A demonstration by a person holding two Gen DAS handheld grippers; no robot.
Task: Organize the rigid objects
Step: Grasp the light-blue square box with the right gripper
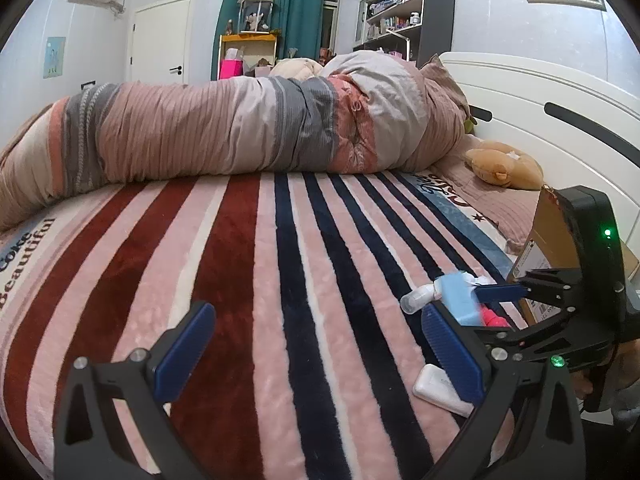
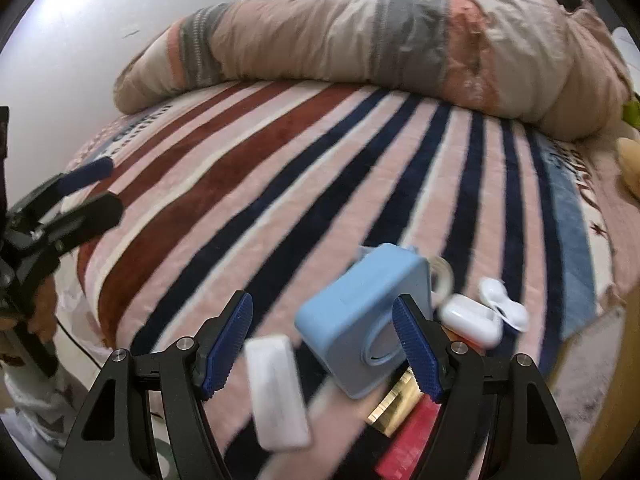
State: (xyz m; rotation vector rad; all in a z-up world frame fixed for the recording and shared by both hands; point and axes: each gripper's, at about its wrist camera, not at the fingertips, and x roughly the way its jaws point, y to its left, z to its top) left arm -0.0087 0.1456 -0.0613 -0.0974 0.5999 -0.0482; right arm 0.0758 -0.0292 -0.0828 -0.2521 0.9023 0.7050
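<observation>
A small pile of rigid items lies on the striped blanket (image 1: 248, 264) near its right edge. In it are a light blue square box (image 2: 360, 320), a white flat bar (image 2: 276, 392), a white earbud case (image 2: 470, 320) with its lid up, a gold piece (image 2: 394, 404) and a red box (image 2: 412, 440). My right gripper (image 2: 322, 348) hovers over the pile, open. The blue box and the white bar lie between its fingers, and its pads press on neither. My left gripper (image 1: 316, 344) is open and empty over the blanket, left of the blue box (image 1: 460, 300) and the white bar (image 1: 436, 390).
A rolled duvet (image 1: 240, 128) lies across the far side of the bed. A tan plush toy (image 1: 504, 164) rests by the white headboard (image 1: 540, 92). A cardboard box (image 1: 540, 236) stands right of the pile. A hand (image 2: 40, 316) holds the left gripper (image 2: 100, 190).
</observation>
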